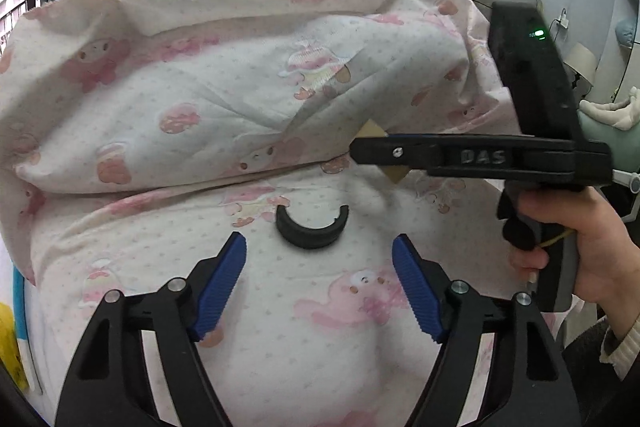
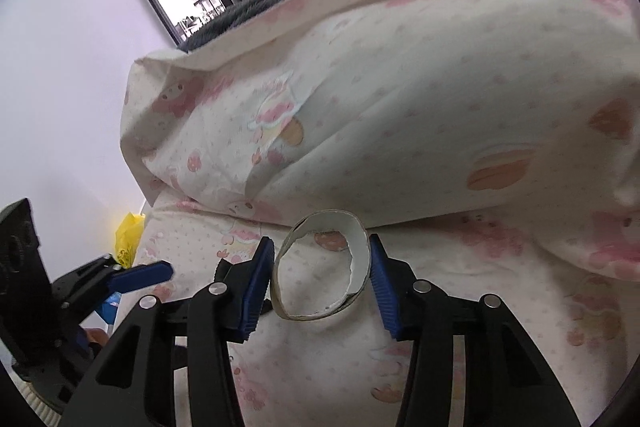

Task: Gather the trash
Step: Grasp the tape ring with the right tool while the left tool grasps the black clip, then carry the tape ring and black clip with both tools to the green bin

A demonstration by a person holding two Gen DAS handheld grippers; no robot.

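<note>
The cardboard ring [image 2: 320,267] sits lightly pinched in your right tool [image 2: 320,281]; squeeze gently while your left tool [image 1: 320,283], spread wide, straddles the black half-ring [image 1: 312,229].

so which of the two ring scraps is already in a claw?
The cardboard ring, pinched between the right claw's pads. The black half ring lies loose on the sheet, ahead of the open left claw.

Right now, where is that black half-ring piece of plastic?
The black half-ring piece of plastic lies on the pink-patterned bed sheet, in the left wrist view just ahead of the open left gripper, below the folded quilt.
</note>
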